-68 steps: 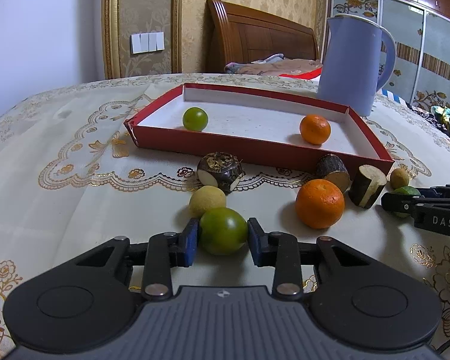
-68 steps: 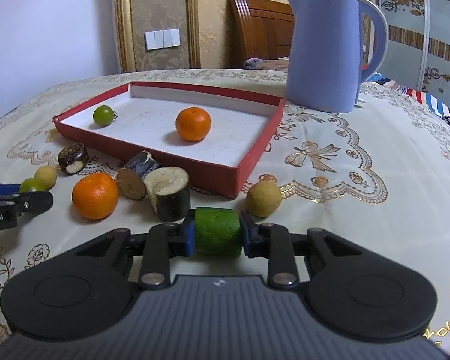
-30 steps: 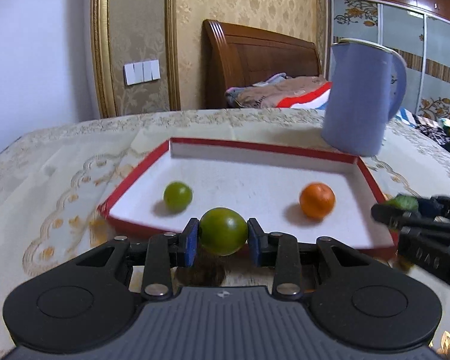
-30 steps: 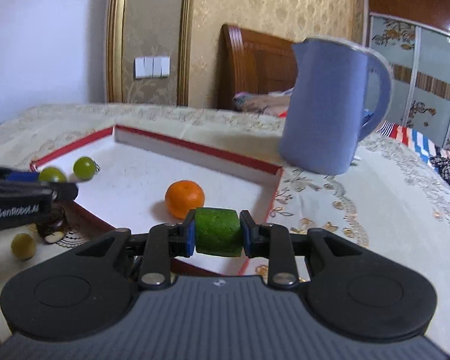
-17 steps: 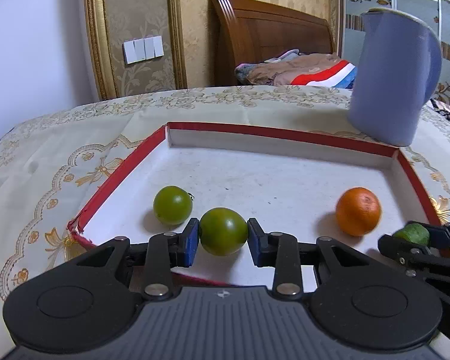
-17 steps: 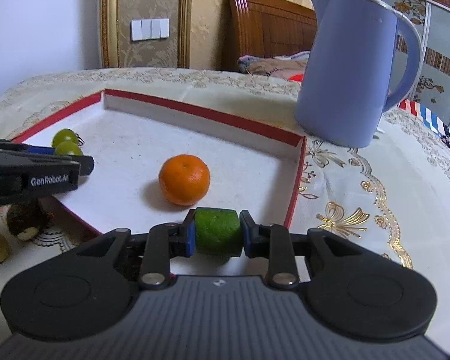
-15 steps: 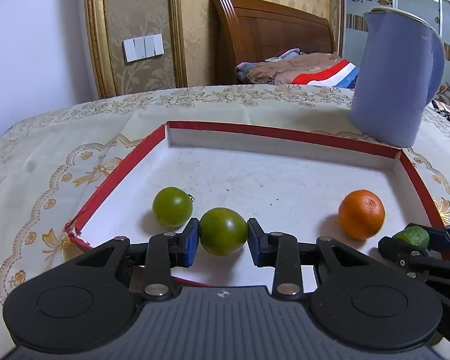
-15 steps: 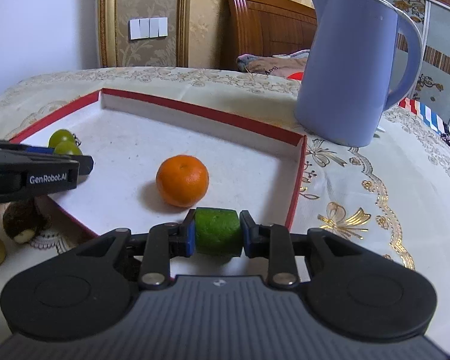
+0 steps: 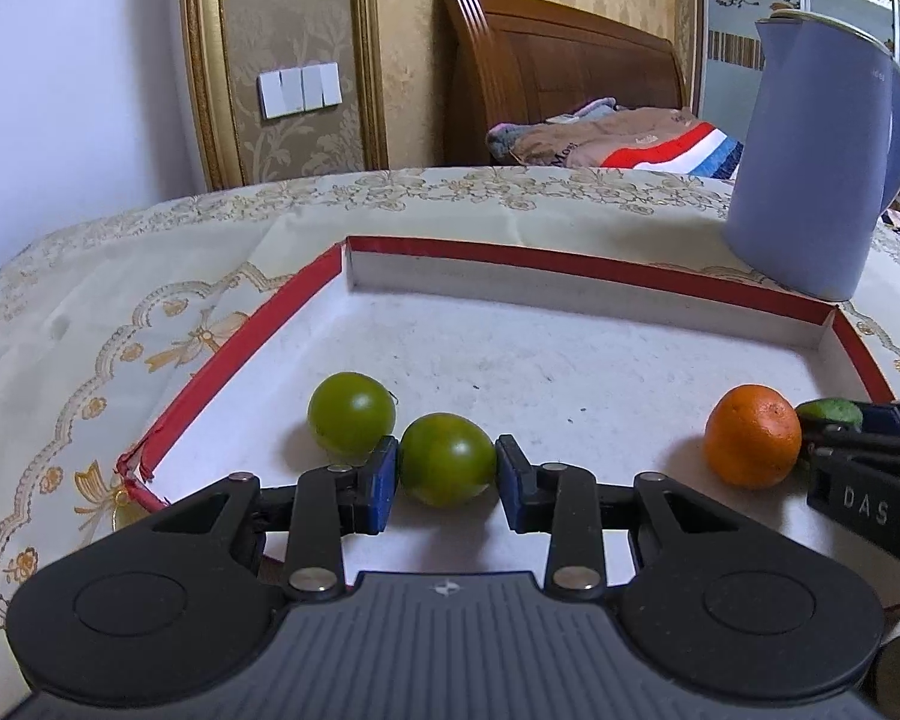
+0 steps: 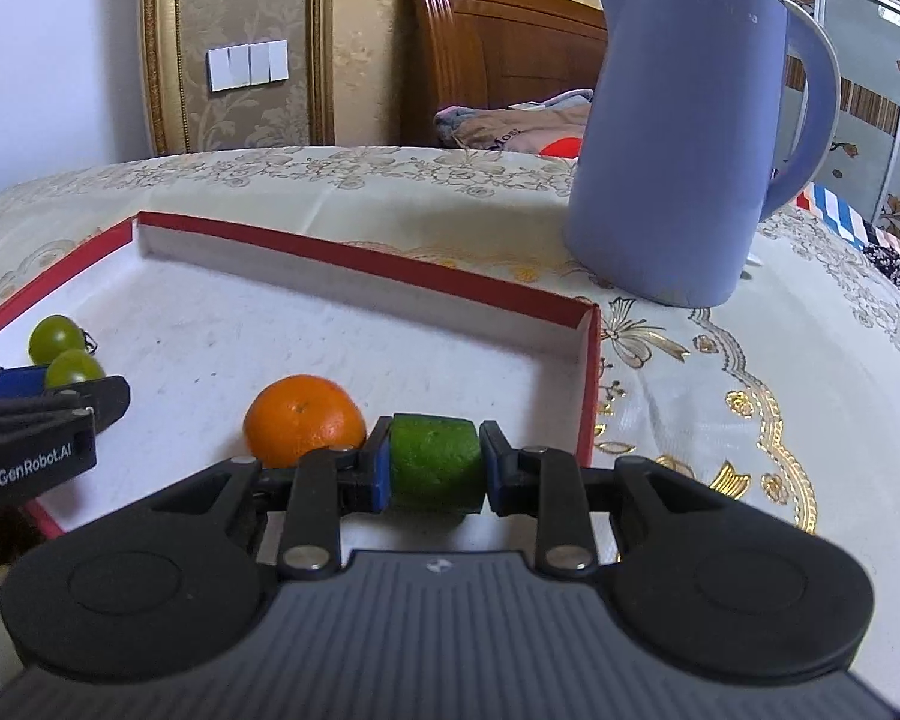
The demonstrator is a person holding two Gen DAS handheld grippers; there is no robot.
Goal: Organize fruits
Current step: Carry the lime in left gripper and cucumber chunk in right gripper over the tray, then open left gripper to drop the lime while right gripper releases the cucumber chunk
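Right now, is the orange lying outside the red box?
No, the orange lies on the white floor inside the red box.

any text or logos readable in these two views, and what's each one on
"DAS": on the side of the right gripper, seen from the left wrist camera; the word runs out of frame.
"GenRobot.AI": on the side of the left gripper, seen from the right wrist camera.
"Mos…": on the brown cloth on the bed, cut off.
Small print near the top of the blue kettle: too faint to read.
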